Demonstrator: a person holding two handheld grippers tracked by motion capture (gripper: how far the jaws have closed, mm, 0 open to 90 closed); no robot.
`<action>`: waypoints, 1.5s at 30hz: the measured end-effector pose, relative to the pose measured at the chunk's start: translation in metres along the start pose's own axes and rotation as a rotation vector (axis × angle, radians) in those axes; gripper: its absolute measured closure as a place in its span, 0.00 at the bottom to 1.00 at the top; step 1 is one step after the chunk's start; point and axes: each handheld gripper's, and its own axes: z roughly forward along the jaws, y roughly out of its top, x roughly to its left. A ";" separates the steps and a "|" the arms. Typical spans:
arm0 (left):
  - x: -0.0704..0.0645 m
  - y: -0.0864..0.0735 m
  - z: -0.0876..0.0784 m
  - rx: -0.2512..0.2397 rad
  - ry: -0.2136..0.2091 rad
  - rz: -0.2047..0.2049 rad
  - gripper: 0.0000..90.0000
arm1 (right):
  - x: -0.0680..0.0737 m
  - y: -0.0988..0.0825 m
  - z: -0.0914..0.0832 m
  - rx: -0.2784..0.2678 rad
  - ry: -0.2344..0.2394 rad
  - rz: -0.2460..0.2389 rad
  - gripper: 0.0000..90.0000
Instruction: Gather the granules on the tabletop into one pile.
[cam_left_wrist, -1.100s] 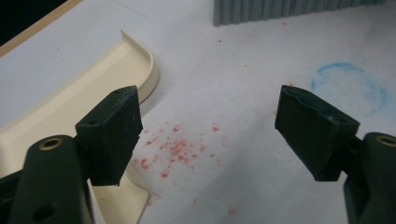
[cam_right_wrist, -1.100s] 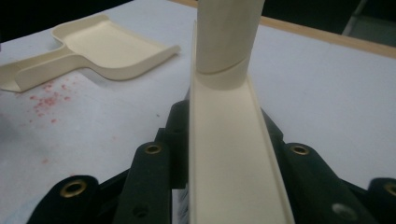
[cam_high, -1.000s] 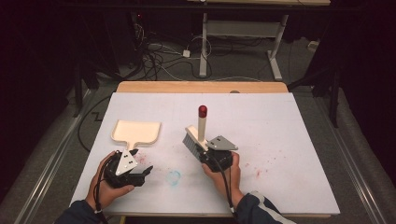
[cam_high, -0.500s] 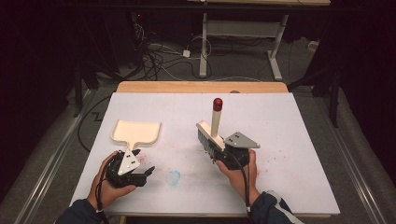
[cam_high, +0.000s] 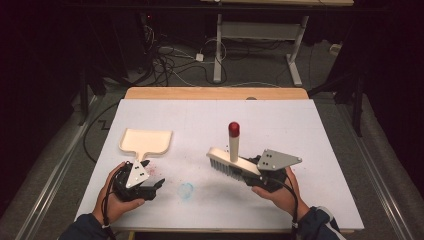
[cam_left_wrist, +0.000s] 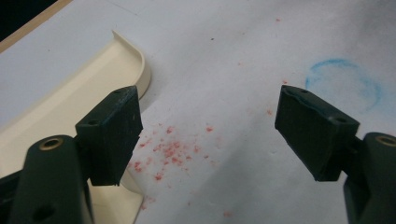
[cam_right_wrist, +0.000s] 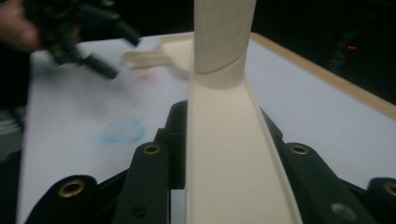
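A cream brush (cam_high: 231, 161) with grey bristles and a red-tipped handle hangs just above the table's front middle, my right gripper (cam_high: 255, 175) shut on its head (cam_right_wrist: 229, 154). The cream dustpan (cam_high: 146, 141) lies flat at the left, its handle toward the person. My left gripper (cam_high: 156, 184) sits just in front of that handle, open, with nothing between its jaws. In the left gripper view the dustpan (cam_left_wrist: 60, 100) lies at the left and red crumbs (cam_left_wrist: 170, 151) are scattered on the white surface between the jaws.
A blue chalk circle (cam_high: 186, 190) marks the white table (cam_high: 215, 120) between the two grippers. Faint red crumbs (cam_high: 154, 165) lie by the dustpan handle. Beyond the far wooden edge are cables and a desk frame (cam_high: 260, 35) on the floor.
My right gripper has carried the brush to the right, away from the blue circle. My left gripper has stayed in place, open.
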 end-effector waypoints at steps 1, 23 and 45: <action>0.000 0.000 0.000 0.001 0.001 0.000 0.24 | 0.001 -0.004 -0.002 0.001 0.055 -0.009 0.75; -0.002 0.000 0.007 0.029 -0.017 0.015 0.24 | -0.058 -0.032 0.045 0.064 0.240 -0.069 0.75; -0.001 0.000 0.006 0.025 -0.019 0.017 0.25 | -0.070 -0.002 0.052 -0.023 0.090 -0.057 0.75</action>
